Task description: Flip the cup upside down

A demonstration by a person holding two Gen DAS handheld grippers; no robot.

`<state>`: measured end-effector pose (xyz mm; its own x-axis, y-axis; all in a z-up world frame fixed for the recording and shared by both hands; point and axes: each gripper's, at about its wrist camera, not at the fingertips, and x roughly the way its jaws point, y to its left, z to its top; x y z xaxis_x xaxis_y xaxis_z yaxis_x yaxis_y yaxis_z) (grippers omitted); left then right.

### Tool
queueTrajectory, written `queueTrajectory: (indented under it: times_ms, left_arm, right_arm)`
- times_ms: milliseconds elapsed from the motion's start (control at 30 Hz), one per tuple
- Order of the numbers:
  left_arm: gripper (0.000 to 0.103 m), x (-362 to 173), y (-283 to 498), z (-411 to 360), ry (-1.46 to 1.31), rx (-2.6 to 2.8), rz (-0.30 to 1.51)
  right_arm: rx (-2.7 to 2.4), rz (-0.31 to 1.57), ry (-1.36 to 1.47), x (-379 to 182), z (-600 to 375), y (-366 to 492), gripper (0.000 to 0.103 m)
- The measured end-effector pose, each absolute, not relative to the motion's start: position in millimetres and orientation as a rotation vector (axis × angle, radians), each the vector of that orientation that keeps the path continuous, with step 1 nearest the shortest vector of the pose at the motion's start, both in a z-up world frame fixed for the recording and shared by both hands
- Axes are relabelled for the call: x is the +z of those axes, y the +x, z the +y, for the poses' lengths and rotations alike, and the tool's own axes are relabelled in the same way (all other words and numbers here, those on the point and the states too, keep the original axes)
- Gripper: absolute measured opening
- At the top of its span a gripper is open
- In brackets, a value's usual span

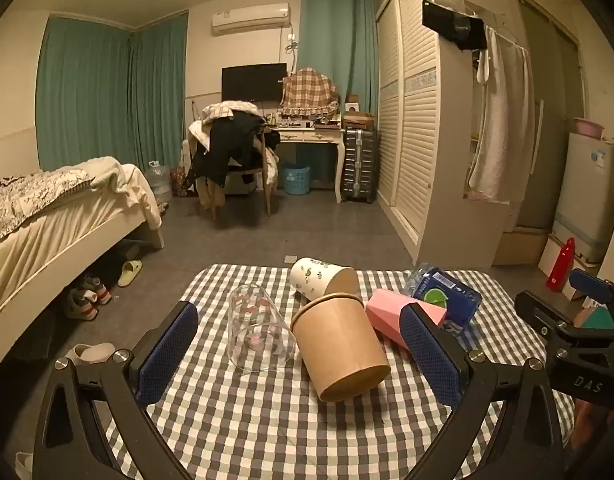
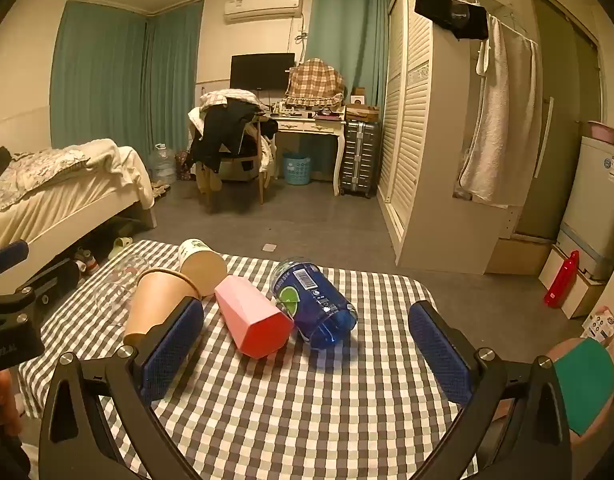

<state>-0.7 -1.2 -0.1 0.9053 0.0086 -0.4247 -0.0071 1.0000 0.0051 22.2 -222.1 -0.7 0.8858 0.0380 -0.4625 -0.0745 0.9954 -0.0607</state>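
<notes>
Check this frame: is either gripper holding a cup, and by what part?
Nothing is held. The left gripper and right gripper are both open above the checkered tablecloth, touching no cup.

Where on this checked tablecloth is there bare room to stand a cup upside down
The near half of the checked cloth is bare, between the cups and the table's near edge. The far half is crowded: clear glass, brown paper cup, white printed cup, pink cup and blue cup lie bunched together.
</notes>
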Motion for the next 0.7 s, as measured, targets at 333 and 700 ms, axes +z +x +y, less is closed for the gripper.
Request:
queueTrajectory:
  times_ms: [333, 700]
  left_arm:
    - [0.103, 1.4, 3.9, 6.0, -0.02, 0.013, 0.461]
    - [0.103, 0.1, 3.1, 8.1, -0.018, 0.012, 0.459]
  right_arm:
    - [0.061, 0.478, -0.07, 0.5, -223.9, 20.4, 0.103]
    - [0.068, 0.479, -0.075, -3.0, -220.2, 18.6, 0.103]
